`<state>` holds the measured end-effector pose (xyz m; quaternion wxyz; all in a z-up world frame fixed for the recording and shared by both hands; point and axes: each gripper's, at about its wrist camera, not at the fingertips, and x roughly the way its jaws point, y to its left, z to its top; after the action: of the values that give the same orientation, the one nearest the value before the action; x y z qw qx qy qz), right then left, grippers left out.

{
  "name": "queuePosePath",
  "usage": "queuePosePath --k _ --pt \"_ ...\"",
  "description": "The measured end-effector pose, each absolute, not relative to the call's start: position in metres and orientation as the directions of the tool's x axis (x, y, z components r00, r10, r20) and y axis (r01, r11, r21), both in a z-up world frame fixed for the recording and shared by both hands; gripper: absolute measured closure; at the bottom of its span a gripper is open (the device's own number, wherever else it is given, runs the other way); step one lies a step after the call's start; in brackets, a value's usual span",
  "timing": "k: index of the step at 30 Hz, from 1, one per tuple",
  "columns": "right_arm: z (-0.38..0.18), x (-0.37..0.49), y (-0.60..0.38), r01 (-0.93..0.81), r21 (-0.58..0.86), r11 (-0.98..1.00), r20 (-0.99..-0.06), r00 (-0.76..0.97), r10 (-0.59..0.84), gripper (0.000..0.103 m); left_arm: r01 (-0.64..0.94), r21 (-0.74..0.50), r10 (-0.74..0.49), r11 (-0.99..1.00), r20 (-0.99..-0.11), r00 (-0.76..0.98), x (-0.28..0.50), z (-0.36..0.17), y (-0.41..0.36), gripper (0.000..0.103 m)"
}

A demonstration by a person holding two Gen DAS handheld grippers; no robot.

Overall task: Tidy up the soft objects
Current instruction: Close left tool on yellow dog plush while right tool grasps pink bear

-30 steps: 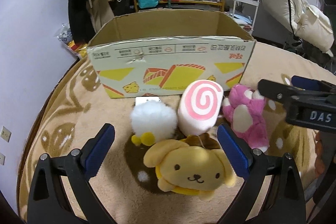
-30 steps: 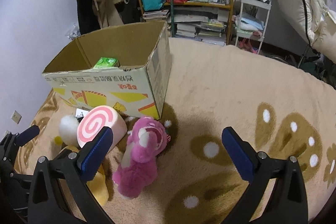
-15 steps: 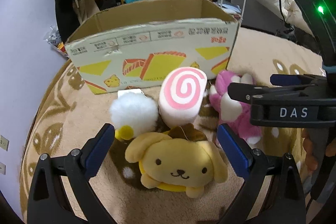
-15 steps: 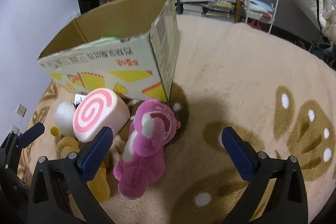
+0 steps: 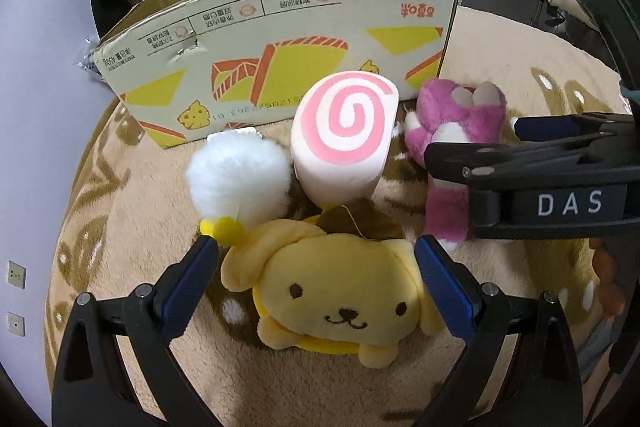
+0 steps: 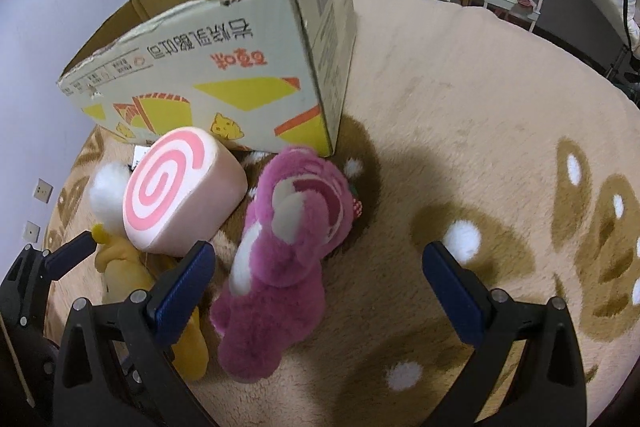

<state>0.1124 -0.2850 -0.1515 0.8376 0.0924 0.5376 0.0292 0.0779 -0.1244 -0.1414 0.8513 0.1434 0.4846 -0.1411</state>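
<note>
A: Since before, left gripper (image 5: 316,283) has dropped, jaws wide astride the yellow dog plush (image 5: 340,295), unclamped.

B: Right gripper (image 6: 318,285) gapes empty beside the pink bear (image 6: 288,247); bare rug (image 6: 480,115) rightward, cardboard box (image 6: 224,83) beyond.

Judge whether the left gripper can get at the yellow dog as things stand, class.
Probably yes. The left gripper is open, with the yellow dog lying between its fingers and nothing on top. The white pom-pom and swirl cushion sit just behind it, so closing might brush them.

Both grippers' jaws wide apart.
</note>
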Motion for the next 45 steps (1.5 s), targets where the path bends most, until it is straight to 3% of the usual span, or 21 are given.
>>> queuePosePath --k 13,16,26,33,37,45 --pt "-0.157 0.114 -0.284 0.051 0.195 0.980 -0.903 0.399 0.159 0.001 0.349 0.017 -0.143 0.937 -0.894 0.425 0.083 -0.149 -0.113 0.006" --pt "-0.161 0.114 -0.286 0.046 0.208 0.977 -0.907 0.382 0.175 0.011 0.337 -0.029 -0.166 0.941 -0.908 0.385 0.087 -0.155 -0.110 0.006" --pt "-0.160 0.112 -0.282 0.033 0.239 0.971 -0.902 0.378 0.209 0.028 0.354 -0.041 -0.173 0.934 -0.921 0.349 0.083 -0.162 -0.117 0.007" --pt "-0.154 0.111 -0.273 0.002 0.273 0.962 -0.889 0.383 0.252 0.052 0.375 -0.014 -0.154 0.927 -0.926 0.346 0.081 -0.166 -0.127 0.007" --pt "-0.152 0.110 -0.267 -0.008 0.264 0.964 -0.890 0.384 0.247 0.058 0.388 -0.046 -0.187 0.921 -0.924 0.334 0.078 -0.163 -0.130 0.023" --pt "-0.141 0.098 -0.253 0.001 0.205 0.979 -0.889 0.418 0.186 0.060 0.399 0.028 -0.161 0.916 -0.887 0.432 0.064 -0.143 -0.133 0.033"
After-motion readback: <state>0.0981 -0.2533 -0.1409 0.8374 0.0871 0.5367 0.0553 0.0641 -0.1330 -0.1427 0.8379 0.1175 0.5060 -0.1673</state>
